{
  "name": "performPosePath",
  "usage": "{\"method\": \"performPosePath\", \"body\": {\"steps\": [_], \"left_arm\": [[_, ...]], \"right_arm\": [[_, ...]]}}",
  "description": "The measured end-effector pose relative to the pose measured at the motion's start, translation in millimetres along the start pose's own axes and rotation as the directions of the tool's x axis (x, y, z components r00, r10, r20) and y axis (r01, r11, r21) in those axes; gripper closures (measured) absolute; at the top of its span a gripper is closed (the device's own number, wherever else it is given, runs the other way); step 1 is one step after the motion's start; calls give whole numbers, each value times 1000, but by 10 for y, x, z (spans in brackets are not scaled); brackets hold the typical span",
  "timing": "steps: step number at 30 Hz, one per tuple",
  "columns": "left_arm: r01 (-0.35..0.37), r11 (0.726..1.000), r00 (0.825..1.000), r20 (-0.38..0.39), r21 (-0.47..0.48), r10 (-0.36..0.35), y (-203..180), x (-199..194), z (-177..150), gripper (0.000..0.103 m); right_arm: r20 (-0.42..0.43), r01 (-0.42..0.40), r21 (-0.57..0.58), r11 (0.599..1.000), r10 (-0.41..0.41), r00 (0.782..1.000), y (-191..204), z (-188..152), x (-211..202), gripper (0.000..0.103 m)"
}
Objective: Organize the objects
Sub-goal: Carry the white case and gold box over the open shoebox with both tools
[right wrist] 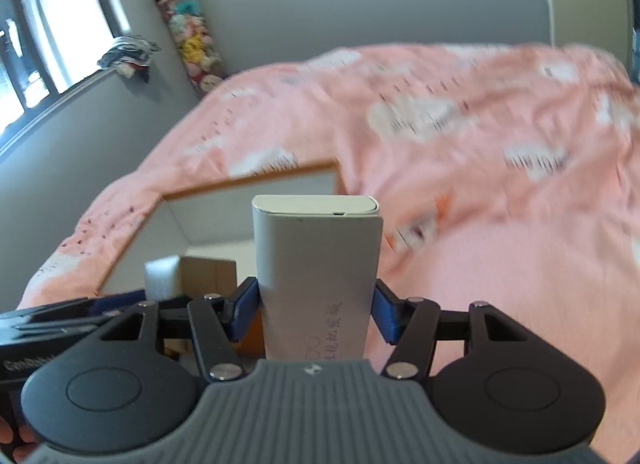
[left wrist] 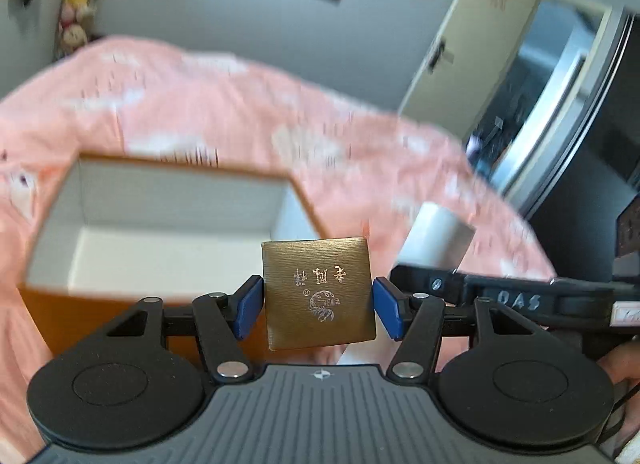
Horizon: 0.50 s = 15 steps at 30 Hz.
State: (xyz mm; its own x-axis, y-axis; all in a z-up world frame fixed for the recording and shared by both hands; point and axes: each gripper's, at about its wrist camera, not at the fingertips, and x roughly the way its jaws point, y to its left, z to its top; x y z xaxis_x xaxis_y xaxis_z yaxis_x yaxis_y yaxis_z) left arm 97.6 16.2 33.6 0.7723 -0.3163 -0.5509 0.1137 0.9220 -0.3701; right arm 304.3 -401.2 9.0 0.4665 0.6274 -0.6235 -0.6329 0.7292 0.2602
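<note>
A pink bedspread (left wrist: 208,104) covers the bed, and on it sits an open orange box (left wrist: 160,216) with a white inside. Over the box's near edge, the right gripper (right wrist: 316,306) is clamped on an upright white case (right wrist: 318,264). Just beside it, the left gripper (left wrist: 318,306) clasps a small gold box (left wrist: 318,292) between its blue pads (left wrist: 249,306), slightly tilted, above the orange box's near corner.

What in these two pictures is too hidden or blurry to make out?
- Left wrist view: the open box's near floor, hidden by the gold box and the gripper.
- Left wrist view: the bedspread's pattern, smeared by blur.
- Right wrist view: most of the open box's inside, behind the grey case.
- Right wrist view: the grey case's printed text, cut off by the gripper body.
</note>
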Motion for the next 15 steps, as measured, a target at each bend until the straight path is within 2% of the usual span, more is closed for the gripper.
{"method": "performPosePath", "body": {"steps": [3, 6, 11, 15], "left_arm": [[-11, 1000, 998, 57, -27, 12, 60, 63, 194, 35], [-43, 999, 996, 80, -25, 45, 204, 77, 391, 35], [-97, 995, 993, 70, -31, 99, 472, 232, 544, 35], [-113, 992, 993, 23, -48, 114, 664, 323, 492, 35]], "right_arm": [[29, -9, -52, 999, 11, 1000, 215, 214, -6, 42], [58, -26, -110, 994, 32, 998, 441, 442, 44, 42], [71, -33, -177, 984, 46, 996, 730, 731, 296, 42], [16, -7, -198, 980, 10, 1000, 803, 816, 674, 42]]}}
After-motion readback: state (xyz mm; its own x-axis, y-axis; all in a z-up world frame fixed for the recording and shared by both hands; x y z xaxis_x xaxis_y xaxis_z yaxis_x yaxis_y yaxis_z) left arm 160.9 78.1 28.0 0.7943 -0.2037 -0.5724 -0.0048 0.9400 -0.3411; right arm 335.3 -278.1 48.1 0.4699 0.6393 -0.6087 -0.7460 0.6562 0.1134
